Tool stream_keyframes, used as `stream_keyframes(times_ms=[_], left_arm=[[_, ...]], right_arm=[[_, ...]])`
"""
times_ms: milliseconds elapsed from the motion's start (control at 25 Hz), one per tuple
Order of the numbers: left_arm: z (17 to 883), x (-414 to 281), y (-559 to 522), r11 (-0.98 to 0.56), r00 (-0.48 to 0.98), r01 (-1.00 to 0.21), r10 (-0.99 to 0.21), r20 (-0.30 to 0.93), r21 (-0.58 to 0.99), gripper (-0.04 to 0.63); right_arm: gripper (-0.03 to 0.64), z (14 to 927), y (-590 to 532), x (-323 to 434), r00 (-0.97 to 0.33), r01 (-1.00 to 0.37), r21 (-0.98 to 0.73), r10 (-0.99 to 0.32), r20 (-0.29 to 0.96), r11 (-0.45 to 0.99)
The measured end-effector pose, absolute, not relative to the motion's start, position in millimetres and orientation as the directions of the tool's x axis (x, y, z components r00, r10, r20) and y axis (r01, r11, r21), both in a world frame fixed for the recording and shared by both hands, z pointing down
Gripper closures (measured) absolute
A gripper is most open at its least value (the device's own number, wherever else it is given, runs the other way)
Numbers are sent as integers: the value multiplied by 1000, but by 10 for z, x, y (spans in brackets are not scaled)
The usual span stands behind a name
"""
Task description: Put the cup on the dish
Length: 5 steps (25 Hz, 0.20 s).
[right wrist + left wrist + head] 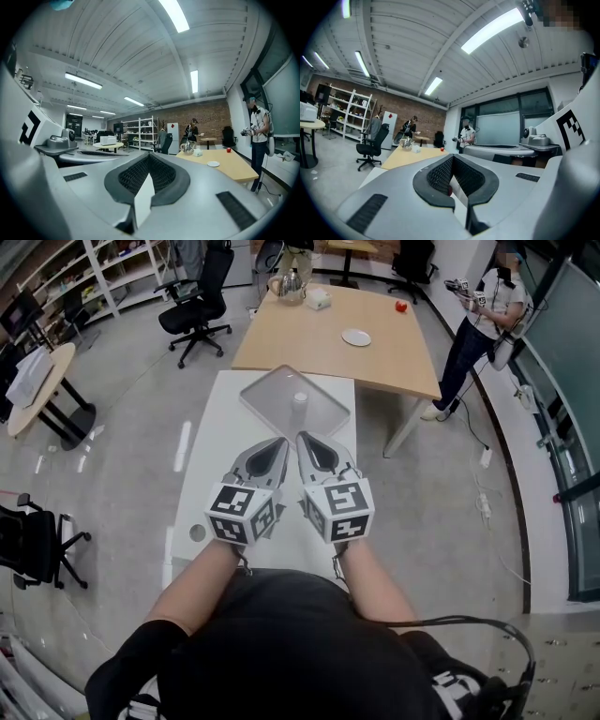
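The tray (323, 413) lies on the far end of the white table (211, 465), with the cup (299, 401) standing on it. The left gripper (280, 442) and right gripper (303, 438) sit side by side over that table's near half. Behind it stands a wooden table (309, 343) bearing a plate (356, 337); far left of it an office chair (199, 298), far right a person (480, 320).

You stand over a white counter (220, 465) on a glossy grey floor (122, 427). Beyond it sits a wooden table (309, 338), with a black office chair (197, 306) to its left and white shelves (122, 268) far left. Strip lights (176, 14) line the ribbed ceiling, and a brick wall (211, 112) closes the far end.
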<state>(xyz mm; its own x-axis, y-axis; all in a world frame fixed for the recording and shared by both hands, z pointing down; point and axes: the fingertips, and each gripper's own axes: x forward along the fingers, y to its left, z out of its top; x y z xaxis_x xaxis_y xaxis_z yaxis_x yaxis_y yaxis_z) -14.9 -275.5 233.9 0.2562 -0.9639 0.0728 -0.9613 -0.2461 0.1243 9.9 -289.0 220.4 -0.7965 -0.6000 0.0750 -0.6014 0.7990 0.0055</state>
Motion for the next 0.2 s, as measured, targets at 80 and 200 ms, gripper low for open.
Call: stream_keyframes(times_ms=[80, 200], left_arm=[[2356, -193, -2761, -241, 251, -962, -965, 73, 130, 595], [2356, -237, -2795, -239, 250, -961, -966, 68, 140, 595]], right_arm=[[604, 2200, -2873, 64, -800, -597, 7, -596, 72, 802], [604, 2192, -2873, 30, -801, -596, 10, -595, 69, 803]])
